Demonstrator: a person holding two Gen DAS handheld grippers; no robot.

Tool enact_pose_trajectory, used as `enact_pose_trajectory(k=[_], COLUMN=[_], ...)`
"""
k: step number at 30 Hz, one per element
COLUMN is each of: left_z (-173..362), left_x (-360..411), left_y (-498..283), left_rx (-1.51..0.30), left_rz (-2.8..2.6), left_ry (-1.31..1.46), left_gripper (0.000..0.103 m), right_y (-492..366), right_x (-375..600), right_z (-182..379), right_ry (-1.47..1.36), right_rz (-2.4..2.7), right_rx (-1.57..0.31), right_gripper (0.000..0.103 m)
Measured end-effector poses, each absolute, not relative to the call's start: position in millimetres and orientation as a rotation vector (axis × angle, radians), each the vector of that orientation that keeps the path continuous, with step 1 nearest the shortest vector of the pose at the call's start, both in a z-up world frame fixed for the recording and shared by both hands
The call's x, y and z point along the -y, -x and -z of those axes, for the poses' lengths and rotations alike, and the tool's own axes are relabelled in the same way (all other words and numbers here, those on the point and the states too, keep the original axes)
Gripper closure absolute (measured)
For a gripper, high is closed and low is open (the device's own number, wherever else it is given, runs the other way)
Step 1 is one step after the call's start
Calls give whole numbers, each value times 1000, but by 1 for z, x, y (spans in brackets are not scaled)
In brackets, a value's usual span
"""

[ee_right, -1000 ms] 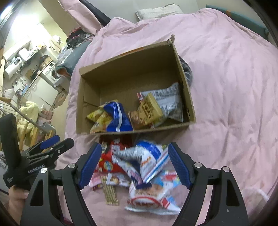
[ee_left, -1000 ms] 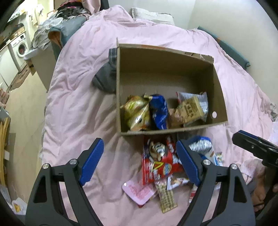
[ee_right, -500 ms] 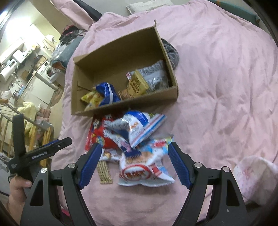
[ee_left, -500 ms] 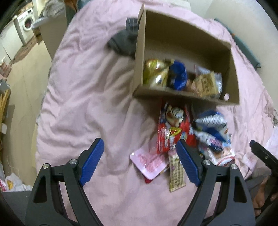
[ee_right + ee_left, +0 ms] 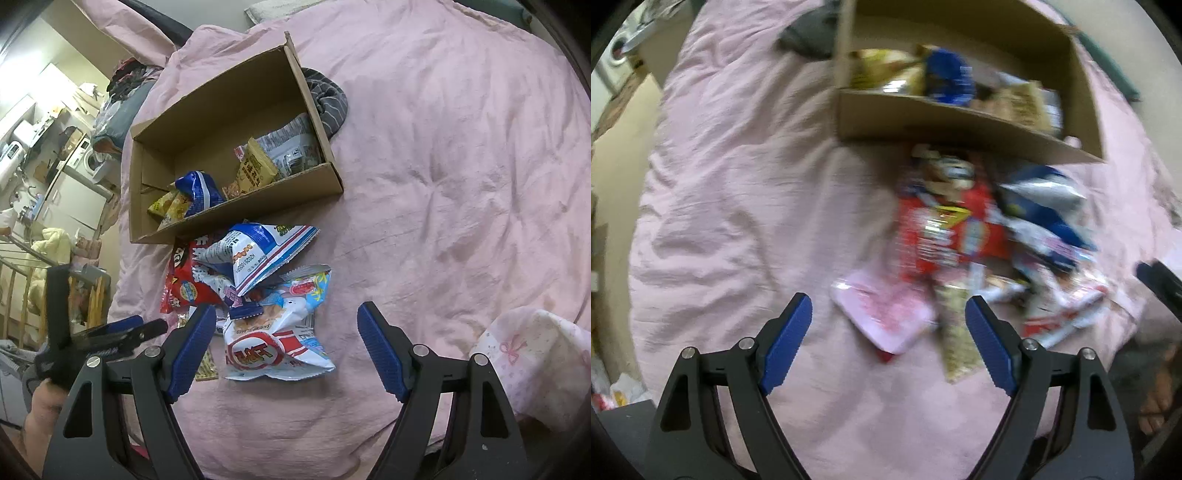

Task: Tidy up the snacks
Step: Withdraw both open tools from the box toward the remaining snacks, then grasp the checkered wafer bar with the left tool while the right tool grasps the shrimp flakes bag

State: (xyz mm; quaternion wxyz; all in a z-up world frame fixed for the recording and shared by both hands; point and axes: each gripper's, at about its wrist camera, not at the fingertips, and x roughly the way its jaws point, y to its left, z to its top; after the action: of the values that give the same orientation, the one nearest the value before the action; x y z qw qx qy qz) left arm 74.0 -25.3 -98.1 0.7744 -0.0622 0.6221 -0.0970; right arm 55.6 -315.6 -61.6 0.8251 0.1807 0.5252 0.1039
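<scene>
Hovering wide open and empty, the right gripper (image 5: 286, 343) frames the white-and-red crinkled snack bag (image 5: 275, 341); the brown cardboard box (image 5: 236, 206) sits at twelve o'clock. Left gripper (image 5: 888, 345) gapes too. Next, I judge: descend, pinch.

A home bedroom: a pink duvet (image 5: 443, 166) covers the bed, a washing machine (image 5: 90, 161) stands beyond.

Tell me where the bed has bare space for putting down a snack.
Bare quilt lies right of the cardboard box and the snack pile, up to the white cloth. Another patch lies left of the pink packet. Crowded: in front of the box.
</scene>
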Motion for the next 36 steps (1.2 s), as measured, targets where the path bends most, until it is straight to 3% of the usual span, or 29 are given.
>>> enact_pose_trajectory(k=[4, 7, 10, 16, 18, 19, 36], left_z=[98, 103, 114, 132, 135, 136, 74], left_x=[49, 64, 76, 88, 91, 92, 60], left_y=[-54, -44, -43, -48, -47, -47, -47], left_rx=[-1377, -1399, -1414, -1423, -1423, -1422, -1315], left_rz=[235, 217, 177, 125, 112, 106, 137], left_ry=[174, 210, 184, 154, 141, 136, 74], left_gripper=[41, 45, 59, 64, 70, 79, 80], right_y=[-57, -57, -57, -58, -58, -59, -65], right_x=[315, 315, 316, 320, 321, 321, 309], right_z=[63, 63, 63, 64, 64, 64, 73], right_ry=[-384, -388, -391, -411, -417, -421, -400], right_rz=[-224, -223, -224, -221, -222, -224, -226], right_rx=[-1126, -1124, -1125, -1128, -1130, -1131, -1180], right_gripper=[22, 22, 22, 22, 22, 22, 22])
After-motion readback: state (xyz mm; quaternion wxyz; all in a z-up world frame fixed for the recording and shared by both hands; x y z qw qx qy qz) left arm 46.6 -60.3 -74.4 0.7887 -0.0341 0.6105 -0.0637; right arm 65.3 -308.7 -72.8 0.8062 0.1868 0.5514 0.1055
